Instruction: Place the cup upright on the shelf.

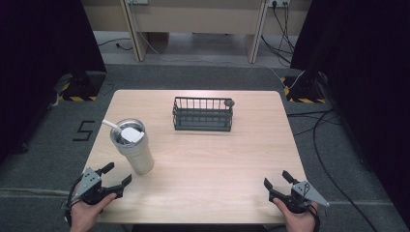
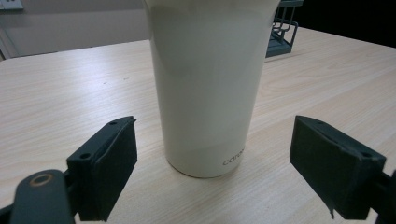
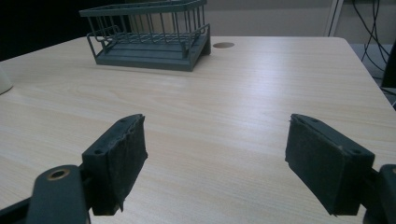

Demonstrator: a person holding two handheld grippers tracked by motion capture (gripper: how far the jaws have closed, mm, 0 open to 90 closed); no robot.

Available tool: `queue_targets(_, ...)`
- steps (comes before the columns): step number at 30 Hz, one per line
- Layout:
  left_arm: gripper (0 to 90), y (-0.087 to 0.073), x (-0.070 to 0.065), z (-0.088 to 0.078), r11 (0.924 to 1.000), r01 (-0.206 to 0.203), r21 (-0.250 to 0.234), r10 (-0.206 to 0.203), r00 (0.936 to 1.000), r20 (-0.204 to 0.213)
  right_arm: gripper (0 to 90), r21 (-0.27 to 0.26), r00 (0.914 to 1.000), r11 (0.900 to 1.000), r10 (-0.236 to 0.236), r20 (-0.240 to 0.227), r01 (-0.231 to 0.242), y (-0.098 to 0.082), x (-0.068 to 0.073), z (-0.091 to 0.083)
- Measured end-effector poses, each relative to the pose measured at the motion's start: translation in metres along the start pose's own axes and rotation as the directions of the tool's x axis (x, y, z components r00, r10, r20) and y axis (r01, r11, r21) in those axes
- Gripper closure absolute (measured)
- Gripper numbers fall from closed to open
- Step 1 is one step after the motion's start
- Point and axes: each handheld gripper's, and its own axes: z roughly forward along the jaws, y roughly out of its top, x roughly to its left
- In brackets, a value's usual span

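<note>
Two grippers are held at the near edge of the bench (image 1: 203, 193), one in each hand, both with jaws spread wide and nothing between the pads. The left gripper (image 1: 115, 177) is aimed straight at the cream tumbler (image 1: 134, 147), which stands upright just ahead of it on the near-left part of the bench; in the left gripper view the tumbler (image 2: 208, 88) is framed squarely between the two jaws, not yet touched, so a side grasp low on the body looks set up. The jaw gap is wider than the tumbler, so room is left for the approach. The right gripper (image 1: 276, 181) is parked near-right, well apart from the tumbler, over bare wood, probably kept free for a second job. A straw (image 1: 110, 125) and a white lid insert are seen at the tumbler's rim, so it should be kept upright. Farther back, mid-bench, a dark wire basket (image 1: 203, 114) stands empty; from the right gripper view the basket (image 3: 149, 35) lies ahead with its open top reachable, a likely drop-off place.
</note>
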Motion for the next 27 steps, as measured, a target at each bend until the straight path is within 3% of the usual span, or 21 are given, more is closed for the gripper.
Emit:
queue_targets(16,14.4,0.000,-0.004,0.014,0.9998,0.017,0.006,-0.017,0.9993,0.033,18.5,0.001,1.0000,1.000,-0.007,0.003,0.007,0.000,0.001,0.003)
queue_targets(27,14.4,0.004,0.002,0.030,0.9990,0.038,-0.021,-0.037,0.9979,0.053,17.9,-0.003,0.9999,1.000,-0.010,0.003,0.010,0.001,0.001,0.004)
